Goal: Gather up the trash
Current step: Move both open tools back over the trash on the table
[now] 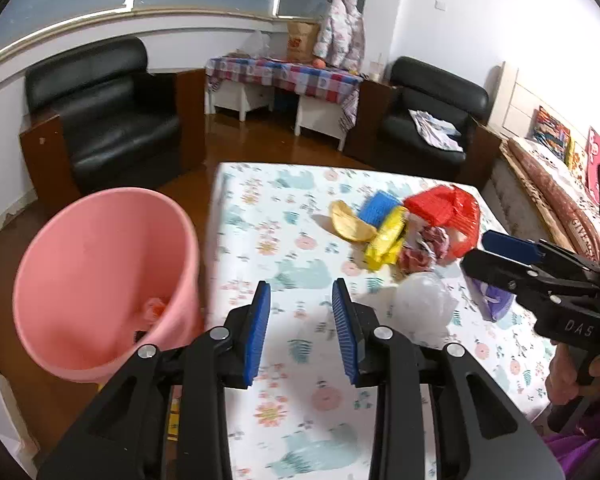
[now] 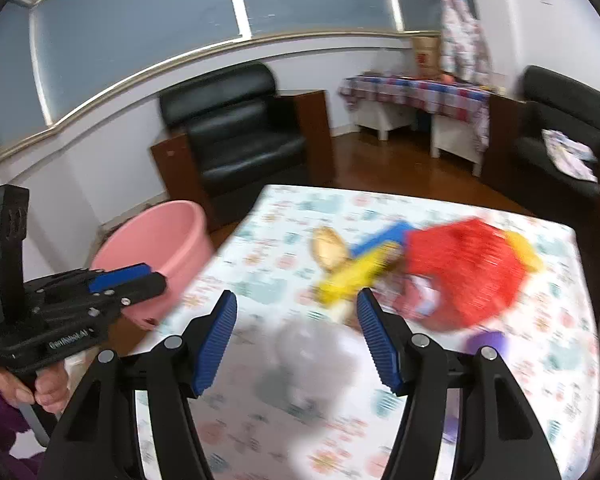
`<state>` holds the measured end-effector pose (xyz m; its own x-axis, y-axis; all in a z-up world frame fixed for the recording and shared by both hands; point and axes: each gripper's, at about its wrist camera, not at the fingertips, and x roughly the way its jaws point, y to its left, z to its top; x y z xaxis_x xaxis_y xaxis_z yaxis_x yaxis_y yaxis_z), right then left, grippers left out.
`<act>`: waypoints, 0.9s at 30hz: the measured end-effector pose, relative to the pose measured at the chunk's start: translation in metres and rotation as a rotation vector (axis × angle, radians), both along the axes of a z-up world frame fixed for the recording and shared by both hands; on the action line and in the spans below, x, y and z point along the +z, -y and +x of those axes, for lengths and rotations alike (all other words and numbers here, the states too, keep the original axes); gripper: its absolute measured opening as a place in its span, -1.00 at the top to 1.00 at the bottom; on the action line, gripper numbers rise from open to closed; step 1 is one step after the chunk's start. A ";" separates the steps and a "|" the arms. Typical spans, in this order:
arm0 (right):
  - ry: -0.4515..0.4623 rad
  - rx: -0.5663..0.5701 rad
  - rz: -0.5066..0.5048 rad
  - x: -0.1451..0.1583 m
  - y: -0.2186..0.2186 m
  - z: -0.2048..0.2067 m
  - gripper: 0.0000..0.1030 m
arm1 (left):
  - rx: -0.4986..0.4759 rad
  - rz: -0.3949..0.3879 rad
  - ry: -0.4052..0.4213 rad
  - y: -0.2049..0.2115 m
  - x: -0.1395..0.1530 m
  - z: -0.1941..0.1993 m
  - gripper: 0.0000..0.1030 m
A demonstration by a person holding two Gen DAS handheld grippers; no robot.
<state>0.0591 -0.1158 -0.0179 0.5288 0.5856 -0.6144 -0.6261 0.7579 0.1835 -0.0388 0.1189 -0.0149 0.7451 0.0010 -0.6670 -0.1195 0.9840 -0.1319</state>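
My left gripper [image 1: 302, 324] stands with its blue pads apart and nothing between them, hanging over the near part of the floral-covered table [image 1: 284, 364]. My right gripper [image 2: 296, 338] is also spread wide and empty, poised above a crumpled clear plastic wad [image 2: 320, 356] that lies on the table just short of the trash pile.

That pile, taking the clear wad as my mark, sits beyond it: a yellow wrapper [image 1: 386, 242], a blue packet [image 1: 378, 206], a tan peel-like scrap [image 1: 350, 222] and a red net bag [image 1: 444, 210], all touching or overlapping. A purple piece [image 1: 492, 300] lies just right of the wad.

The risk, I think: the wad is light and springy, so a closing pad may push it away or catch only a fold, and it could drop before I reach the bin. The right view is blurred, so my aim is uncertain.

The pink bin [image 1: 100, 280] stands on the floor left of the table; some orange scrap [image 1: 154, 308] lies at its bottom.
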 end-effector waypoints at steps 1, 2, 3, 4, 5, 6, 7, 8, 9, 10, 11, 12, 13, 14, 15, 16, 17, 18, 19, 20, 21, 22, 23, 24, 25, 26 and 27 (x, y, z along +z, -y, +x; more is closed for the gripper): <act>-0.001 -0.023 -0.006 -0.002 0.011 0.001 -0.19 | -0.010 0.002 -0.004 0.004 -0.002 0.003 0.38; -0.001 -0.037 -0.009 -0.003 0.018 0.001 -0.19 | -0.025 0.004 -0.011 0.010 -0.004 0.006 0.38; -0.004 -0.059 -0.014 -0.005 0.028 0.001 -0.19 | -0.041 0.004 -0.017 0.015 -0.005 0.010 0.38; -0.011 -0.082 -0.015 -0.008 0.037 0.002 -0.19 | -0.048 0.005 -0.021 0.018 -0.006 0.012 0.38; -0.020 -0.096 -0.014 -0.010 0.045 0.004 -0.19 | -0.066 0.008 -0.024 0.023 -0.006 0.016 0.38; -0.030 -0.110 -0.015 -0.012 0.051 0.006 -0.19 | -0.076 0.014 -0.024 0.027 -0.007 0.019 0.38; -0.037 -0.126 -0.016 -0.015 0.059 0.008 -0.17 | -0.083 0.021 -0.022 0.030 -0.006 0.021 0.38; -0.041 -0.138 -0.016 -0.017 0.063 0.008 -0.12 | -0.095 0.027 -0.021 0.034 -0.006 0.026 0.38; -0.046 -0.152 -0.015 -0.019 0.070 0.008 -0.08 | -0.104 0.029 -0.022 0.037 -0.006 0.030 0.38; -0.052 -0.165 -0.016 -0.021 0.075 0.009 -0.03 | -0.112 0.033 -0.022 0.039 -0.006 0.033 0.38; -0.057 -0.172 -0.015 -0.022 0.079 0.011 0.00 | -0.126 0.044 -0.022 0.044 -0.006 0.040 0.38; -0.065 -0.178 -0.012 -0.024 0.081 0.013 0.03 | -0.134 0.050 -0.022 0.046 -0.006 0.043 0.38; -0.072 -0.183 -0.008 -0.026 0.084 0.014 0.08 | -0.148 0.058 -0.023 0.050 -0.006 0.050 0.38; -0.080 -0.190 -0.004 -0.028 0.088 0.017 0.10 | -0.156 0.062 -0.025 0.052 -0.007 0.055 0.38; -0.086 -0.194 0.000 -0.029 0.091 0.019 0.11 | -0.165 0.064 -0.030 0.054 -0.008 0.060 0.38; -0.091 -0.195 0.006 -0.029 0.094 0.020 0.12 | -0.171 0.066 -0.033 0.057 -0.010 0.066 0.38; -0.092 -0.198 0.009 -0.030 0.094 0.022 0.12 | -0.181 0.069 -0.040 0.060 -0.013 0.074 0.38; -0.092 -0.203 0.012 -0.030 0.096 0.024 0.12 | -0.184 0.070 -0.044 0.062 -0.016 0.078 0.38; -0.093 -0.204 0.016 -0.030 0.098 0.025 0.12 | -0.187 0.069 -0.050 0.063 -0.018 0.083 0.38; -0.094 -0.204 0.020 -0.030 0.099 0.027 0.12 | -0.189 0.065 -0.058 0.064 -0.022 0.090 0.38; -0.095 -0.207 0.022 -0.030 0.101 0.029 0.12 | -0.190 0.059 -0.067 0.064 -0.026 0.096 0.38; -0.094 -0.210 0.024 -0.031 0.103 0.031 0.12 | -0.189 0.058 -0.075 0.064 -0.029 0.101 0.38; -0.095 -0.212 0.025 -0.030 0.103 0.033 0.12 | -0.187 0.060 -0.081 0.065 -0.032 0.105 0.38; -0.096 -0.214 0.027 -0.031 0.104 0.034 0.12 | -0.189 0.060 -0.089 0.066 -0.035 0.111 0.38; -0.098 -0.216 0.031 -0.031 0.105 0.036 0.12 | -0.191 0.060 -0.095 0.066 -0.037 0.115 0.38; -0.100 -0.218 0.034 -0.031 0.106 0.038 0.12 | -0.192 0.060 -0.106 0.067 -0.041 0.120 0.38; -0.103 -0.222 0.036 -0.032 0.107 0.040 0.12 | -0.192 0.062 -0.117 0.067 -0.044 0.125 0.38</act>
<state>0.0987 -0.2231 -0.0499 0.5827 0.4849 -0.6522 -0.4217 0.8664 0.2674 0.0857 0.0517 -0.0594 0.6530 -0.0898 -0.7520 0.0596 0.9960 -0.0672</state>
